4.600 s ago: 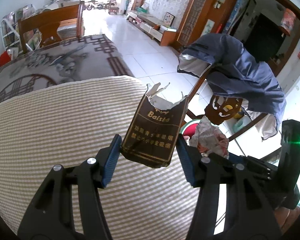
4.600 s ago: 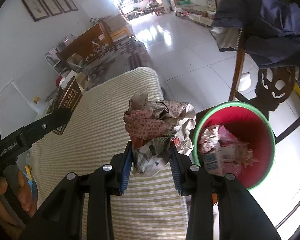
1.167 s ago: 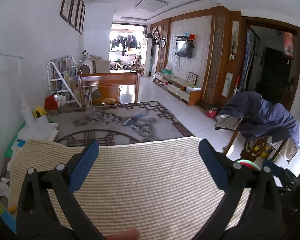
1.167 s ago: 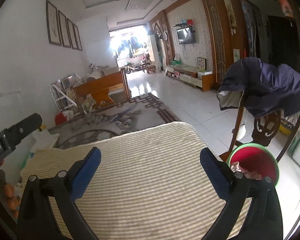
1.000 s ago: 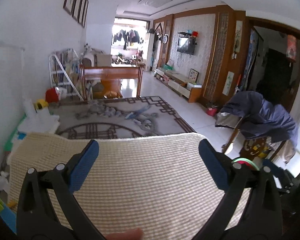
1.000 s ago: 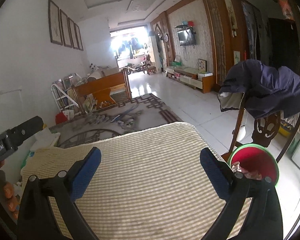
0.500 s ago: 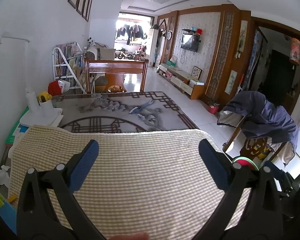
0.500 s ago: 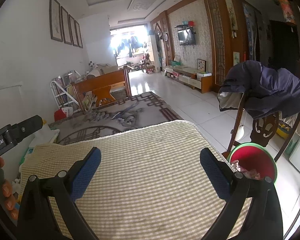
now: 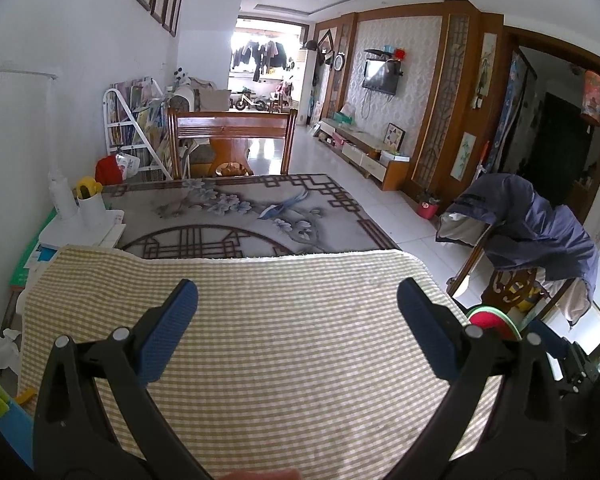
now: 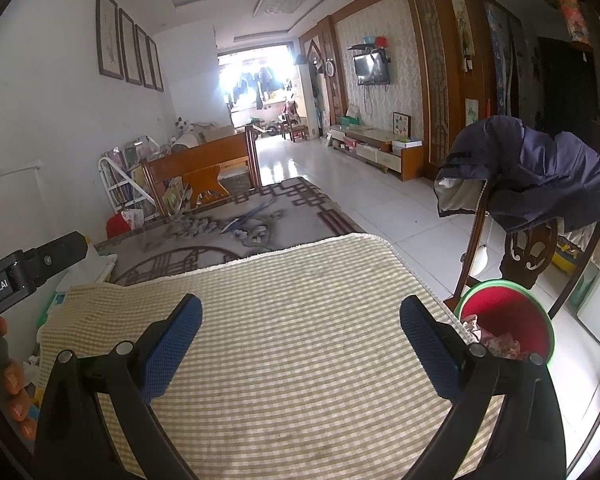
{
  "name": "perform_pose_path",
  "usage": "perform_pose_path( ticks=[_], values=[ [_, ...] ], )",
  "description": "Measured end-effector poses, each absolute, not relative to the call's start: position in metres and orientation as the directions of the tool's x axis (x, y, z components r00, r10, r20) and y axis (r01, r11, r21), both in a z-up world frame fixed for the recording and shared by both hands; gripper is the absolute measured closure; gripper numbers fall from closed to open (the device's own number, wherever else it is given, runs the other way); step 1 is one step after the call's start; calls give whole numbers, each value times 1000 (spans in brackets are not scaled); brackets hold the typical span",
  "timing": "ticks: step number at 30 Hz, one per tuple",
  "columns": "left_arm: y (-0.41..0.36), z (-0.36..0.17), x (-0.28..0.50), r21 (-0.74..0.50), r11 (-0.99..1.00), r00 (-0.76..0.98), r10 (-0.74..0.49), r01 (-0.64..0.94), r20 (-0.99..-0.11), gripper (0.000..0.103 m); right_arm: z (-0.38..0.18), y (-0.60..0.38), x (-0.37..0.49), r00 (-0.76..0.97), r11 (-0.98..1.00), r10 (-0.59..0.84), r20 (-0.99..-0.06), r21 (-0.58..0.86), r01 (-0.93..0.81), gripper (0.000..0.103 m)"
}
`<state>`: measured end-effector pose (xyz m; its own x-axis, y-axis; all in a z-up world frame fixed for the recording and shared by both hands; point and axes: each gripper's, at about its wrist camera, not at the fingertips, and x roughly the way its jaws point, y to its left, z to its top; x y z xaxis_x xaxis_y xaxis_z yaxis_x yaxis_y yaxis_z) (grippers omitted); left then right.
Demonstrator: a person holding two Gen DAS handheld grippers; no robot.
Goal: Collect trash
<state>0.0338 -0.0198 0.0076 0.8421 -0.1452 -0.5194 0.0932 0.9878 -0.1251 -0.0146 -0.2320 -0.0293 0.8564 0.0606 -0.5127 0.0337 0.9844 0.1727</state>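
The cloth (image 10: 292,344) shows no trash in either view, so the collecting looks done or nearly so, as far as these views reach. The bin (image 10: 504,320), red with a green rim, sits at the right of the right wrist view, beside the cloth's edge below the chair (image 10: 528,248), and crumpled paper (image 10: 496,342) lies inside it. In the left wrist view only a sliver of the bin shows at right, behind the finger. The left gripper (image 9: 298,320) is spread wide and holds nothing; the right gripper (image 10: 300,332) is likewise wide and empty. Both hang over the lower middle of the cloth, the bin lying off the right gripper's right finger.
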Motion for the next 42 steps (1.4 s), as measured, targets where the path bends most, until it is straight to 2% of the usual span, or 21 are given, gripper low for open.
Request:
perform_pose_path(
  ticks=[42],
  values=[
    [-14,-4,38,-113,988,834,-151,107,-531,5,-48,-236,1,828,985,67,-557,170,34,7]
  ],
)
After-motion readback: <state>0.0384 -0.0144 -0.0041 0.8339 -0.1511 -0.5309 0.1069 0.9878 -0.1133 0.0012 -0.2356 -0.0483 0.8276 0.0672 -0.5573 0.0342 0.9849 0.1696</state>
